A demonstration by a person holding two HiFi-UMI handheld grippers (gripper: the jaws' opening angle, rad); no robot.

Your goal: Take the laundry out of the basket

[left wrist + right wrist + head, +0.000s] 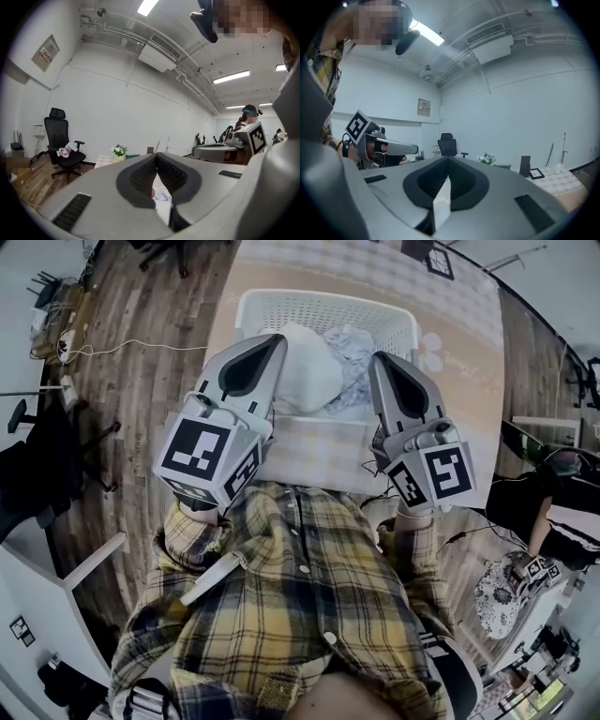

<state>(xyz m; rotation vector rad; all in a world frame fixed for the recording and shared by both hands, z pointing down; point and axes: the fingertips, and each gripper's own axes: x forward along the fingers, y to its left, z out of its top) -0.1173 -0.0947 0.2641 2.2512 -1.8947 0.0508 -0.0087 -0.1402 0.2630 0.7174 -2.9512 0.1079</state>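
A white slatted laundry basket (281, 304) stands on a table with a checked cloth. Inside lie a white garment (309, 371) and a crumpled pale blue one (354, 357). My left gripper (274, 341) hovers over the basket's near left part, its jaws shut with nothing in them. My right gripper (380, 360) hangs over the near right part, also shut and empty. In the left gripper view the jaws (156, 157) meet at the tips, and a bit of laundry (162, 197) shows below them. The right gripper view shows its jaws (448, 162) closed above the basket's rim (443, 199).
The checked tablecloth (375, 277) runs beyond the basket, with wooden floor (141, 381) to the left. A black office chair (63, 146) and a small flower pot (119, 150) stand by the far wall. A framed picture (536, 173) sits on the table. Another person (562, 521) is at the right.
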